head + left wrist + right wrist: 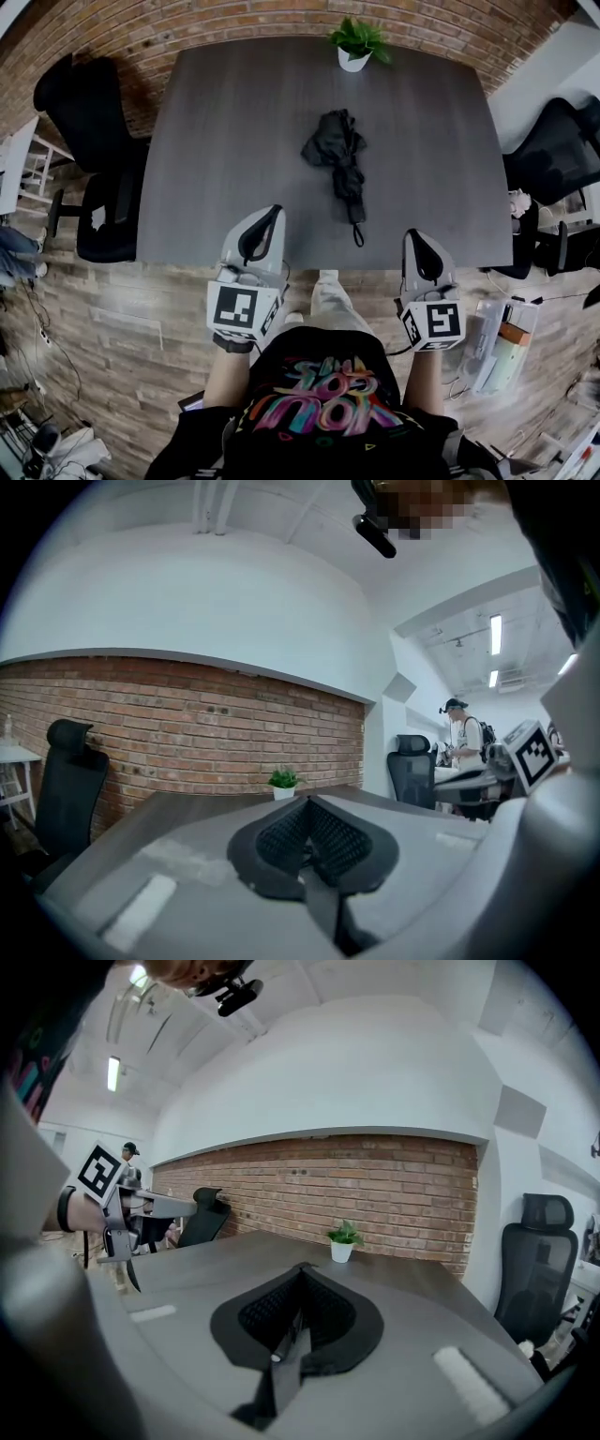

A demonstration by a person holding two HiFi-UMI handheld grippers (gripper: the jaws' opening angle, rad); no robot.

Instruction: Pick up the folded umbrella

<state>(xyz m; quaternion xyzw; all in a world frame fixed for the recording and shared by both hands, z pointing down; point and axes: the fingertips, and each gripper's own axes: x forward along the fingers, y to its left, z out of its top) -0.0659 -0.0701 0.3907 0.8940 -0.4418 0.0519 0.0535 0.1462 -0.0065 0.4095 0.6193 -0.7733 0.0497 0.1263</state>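
Note:
A black folded umbrella (339,159) lies on the middle of the dark grey table (216,141), its strap end pointing toward the near edge. My left gripper (274,214) hovers over the table's near edge, left of the umbrella, with its jaws together and nothing between them. My right gripper (414,236) is at the near edge to the umbrella's right, also shut and empty. In both gripper views the jaws meet at a point: the left gripper (307,803), the right gripper (302,1269). The umbrella is hidden behind the jaws there.
A small green plant in a white pot (356,45) stands at the table's far edge. Black office chairs sit at the left (89,141) and right (558,150). A brick wall (281,19) runs behind the table. A person (464,742) stands in the distance.

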